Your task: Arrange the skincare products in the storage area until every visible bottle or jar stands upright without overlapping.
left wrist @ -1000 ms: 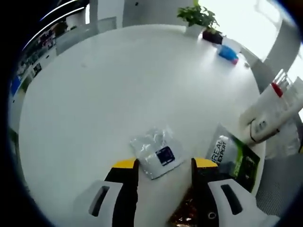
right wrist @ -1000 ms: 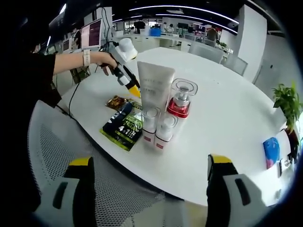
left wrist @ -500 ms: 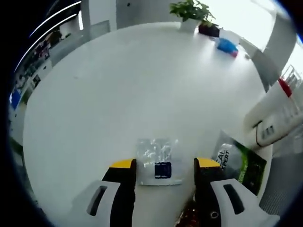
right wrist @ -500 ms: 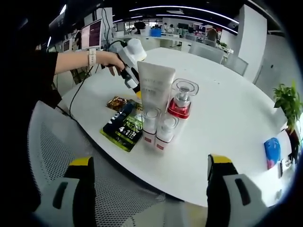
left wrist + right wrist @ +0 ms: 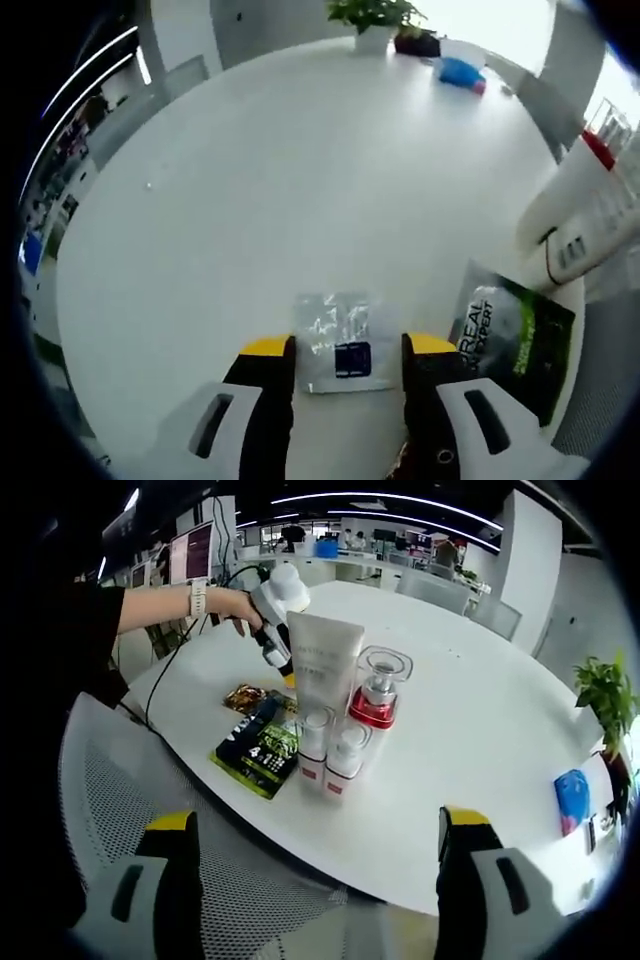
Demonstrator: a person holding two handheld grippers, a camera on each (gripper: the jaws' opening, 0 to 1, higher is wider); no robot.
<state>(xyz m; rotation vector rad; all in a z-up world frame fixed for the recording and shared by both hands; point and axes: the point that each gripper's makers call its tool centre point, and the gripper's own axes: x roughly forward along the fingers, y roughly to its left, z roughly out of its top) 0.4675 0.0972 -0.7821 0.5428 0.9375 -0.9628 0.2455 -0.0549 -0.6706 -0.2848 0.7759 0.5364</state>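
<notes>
Left gripper view. The left gripper point(image 5: 340, 350), with black fingers point(image 5: 268, 400) tipped in yellow, hangs low over a round white worktop point(image 5: 270, 170). The fingers stand apart with nothing between their pads; a flat clear plastic sachet with a dark blue label point(image 5: 335, 341) lies on the worktop just beyond and between the tips. To its right lies a black and green foil sachet printed "REAL EXPERT" point(image 5: 512, 345), near the worktop's edge. Beside that, at the right margin, a white squeeze tube point(image 5: 580, 215) and a red-capped item point(image 5: 598, 150) enter, seen slantwise. At the far side of the worktop stand a green potted plant point(image 5: 370, 18) and a small blue object point(image 5: 460, 72).

Right gripper view. The right gripper point(image 5: 315, 880) is held off the worktop's point(image 5: 480, 760) edge, above a grey mesh chair point(image 5: 130, 780); its fingers point(image 5: 180, 870) are wide apart and empty. On the worktop the skincare products stand upright in a tight cluster: the tall white squeeze tube point(image 5: 322, 665), a clear bottle with a red base point(image 5: 376, 695), and two small white jars with red bands point(image 5: 330, 752) in front. The black and green sachet point(image 5: 255, 748) lies flat just left of them, with a small brown packet point(image 5: 243, 697) behind it. A person's hand point(image 5: 232, 605) holds the left gripper point(image 5: 274, 630) down behind the tube.
</notes>
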